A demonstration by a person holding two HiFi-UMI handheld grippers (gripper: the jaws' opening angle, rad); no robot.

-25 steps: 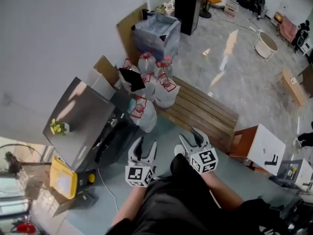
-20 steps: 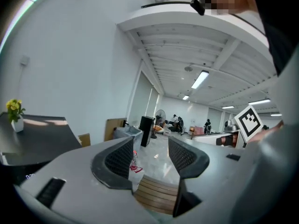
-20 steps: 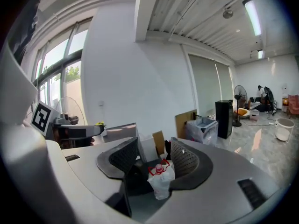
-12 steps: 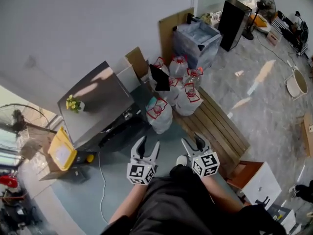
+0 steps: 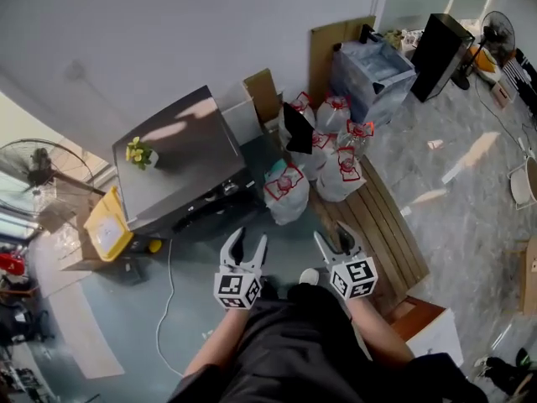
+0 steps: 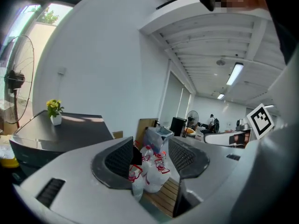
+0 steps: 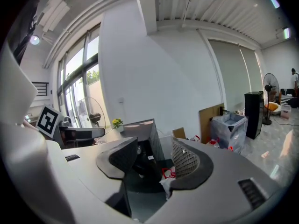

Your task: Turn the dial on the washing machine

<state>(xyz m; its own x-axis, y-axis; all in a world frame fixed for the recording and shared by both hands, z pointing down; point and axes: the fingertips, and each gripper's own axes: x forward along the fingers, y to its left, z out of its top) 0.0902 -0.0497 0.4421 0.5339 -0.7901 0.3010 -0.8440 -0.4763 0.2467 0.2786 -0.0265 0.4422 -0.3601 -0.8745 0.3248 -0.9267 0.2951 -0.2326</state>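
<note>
Approach phase, dial not yet reached. Head view: person stands on the floor, both grippers held out in front at waist height, well apart from the washing machine [image 5: 180, 162] – the dark, flat-topped box against the wall at upper left, a small pot of yellow flowers [image 5: 138, 152] on its lid. The dial itself is too small to single out; judged to sit on the dark front panel [image 5: 204, 215] facing the person, approx. below the lid's near edge. Left gripper [image 5: 247, 242]: jaws spread to a moderate gap, nothing between the pads; its own view looks through the gap at a cluster of clear water jugs [image 6: 148, 168] w/ red labels, machine off to the left [image 6: 60, 132]. Right gripper [image 5: 336, 235]: jaws likewise spread, empty; its view has the machine's front corner [image 7: 142, 127] framed between the jaws, so it looks the better aligned of the two. Jugs [image 5: 285, 193] stand just beside the machine's right side, w/ a slatted wooden pallet [image 5: 382, 221] behind the right gripper. Next move, as judged: step in and lower one gripper to panel height, bring the spread jaws round the dial – one pad each side – close, then roll the wrist. Risk: clipping the jugs or overshooting the panel during the approach.
</note>
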